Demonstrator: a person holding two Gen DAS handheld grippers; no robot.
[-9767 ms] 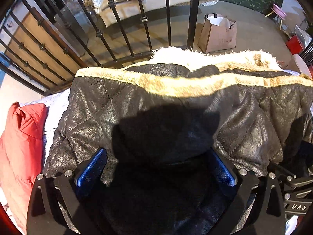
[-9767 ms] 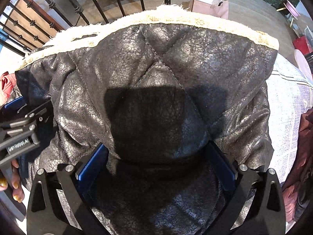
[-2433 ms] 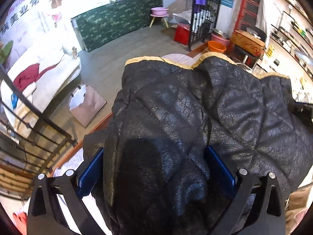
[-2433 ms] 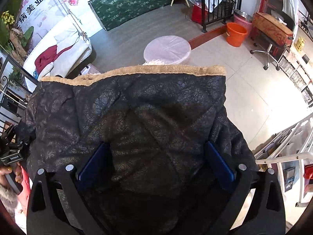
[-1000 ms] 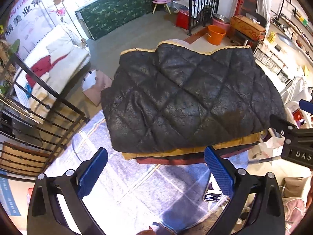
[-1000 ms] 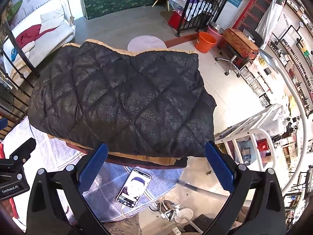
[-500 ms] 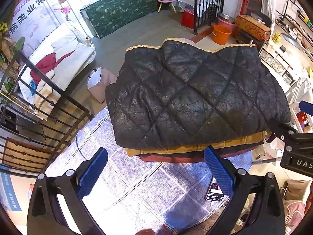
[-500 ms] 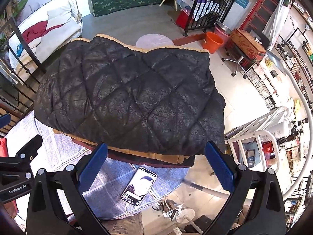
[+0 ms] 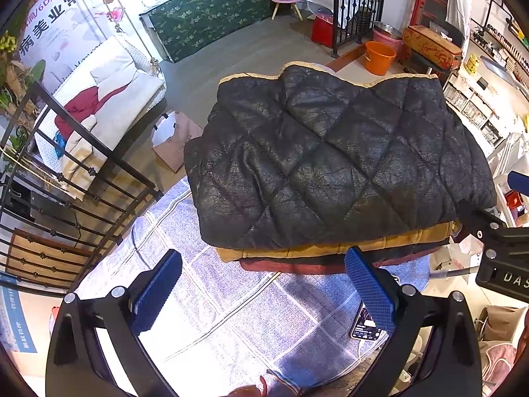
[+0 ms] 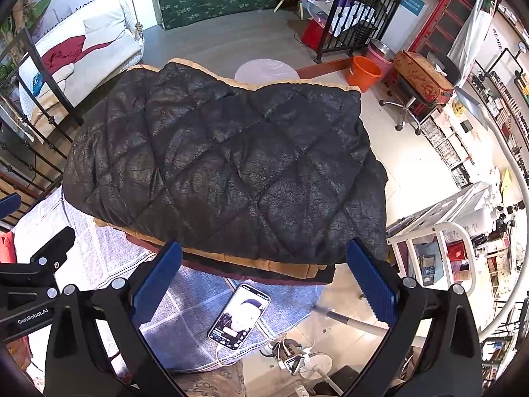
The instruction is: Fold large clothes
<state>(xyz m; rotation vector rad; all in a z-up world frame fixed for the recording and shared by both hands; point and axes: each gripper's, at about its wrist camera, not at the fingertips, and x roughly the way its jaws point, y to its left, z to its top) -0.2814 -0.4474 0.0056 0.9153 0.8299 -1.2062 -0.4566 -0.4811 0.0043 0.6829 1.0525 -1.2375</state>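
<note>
Black quilted leather tops the pile: the folded jacket [image 9: 330, 165] sits squared up on a stack of other folded garments [image 9: 330, 254], a tan layer and a dark red one showing under its near edge. The stack rests at the far end of a tabletop covered by a pale blue checked cloth [image 9: 211, 297], with the jacket's tan trim running along its far side.

Both tools hover over the cloth, short of the pile and touching nothing. The left tool [image 9: 264, 284] has its blue pads spread wide with only cloth between them. The right tool [image 10: 264, 281] is just as wide, empty too, its pads framing the near edge of the stack.

A phone [image 10: 239, 316] lies face up on the cloth just in front of the pile, screen lit, a white cable leading off its near end. Beyond the tabletop stand a black iron railing [image 9: 82, 172], a brown paper bag [image 9: 175, 145] on the floor, and an orange bucket [image 10: 363, 72].
</note>
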